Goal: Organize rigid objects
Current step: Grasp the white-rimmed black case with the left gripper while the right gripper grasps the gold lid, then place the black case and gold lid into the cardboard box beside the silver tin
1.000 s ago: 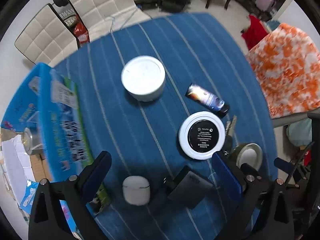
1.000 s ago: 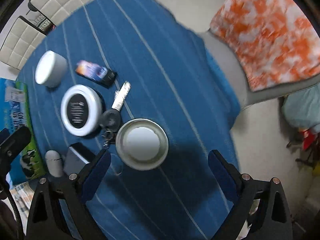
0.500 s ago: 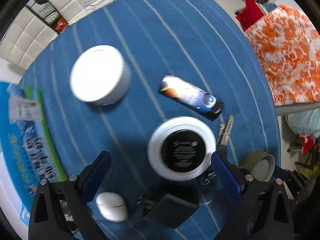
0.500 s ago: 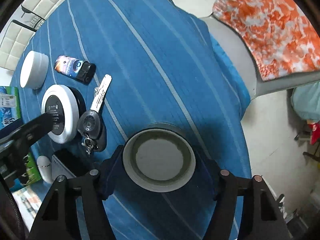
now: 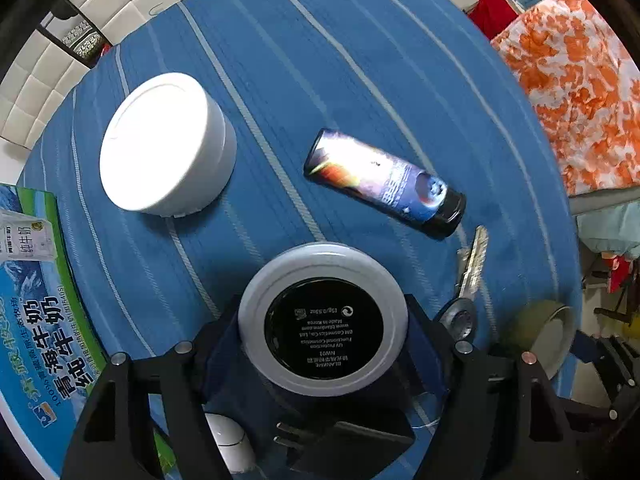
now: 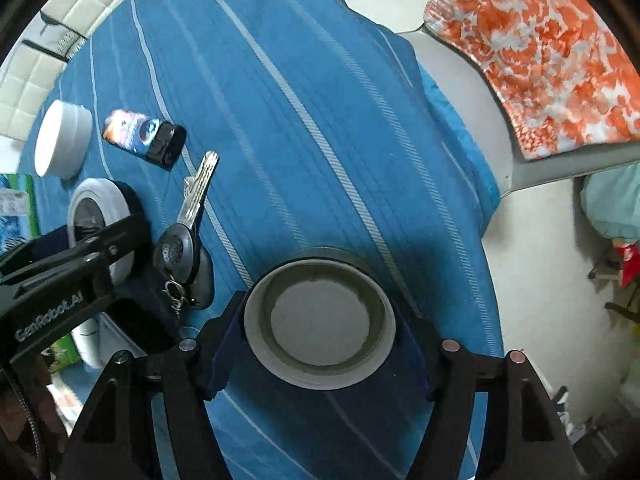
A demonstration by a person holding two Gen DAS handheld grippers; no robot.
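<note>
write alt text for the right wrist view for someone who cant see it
Seen from above, the right gripper is closed around a grey-green round tin on a blue striped tablecloth. To its left lie a car key, a dark cosmetic tube and a white jar, and the left gripper grips a white-rimmed compact.

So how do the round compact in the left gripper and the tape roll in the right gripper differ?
The compact is white-rimmed with a black printed label; the tape roll is plain grey-green. The compact's face is flat and solid; the tape roll is a ring. Both are round, lie flat on the blue cloth, pinched between gripper pads.
</note>
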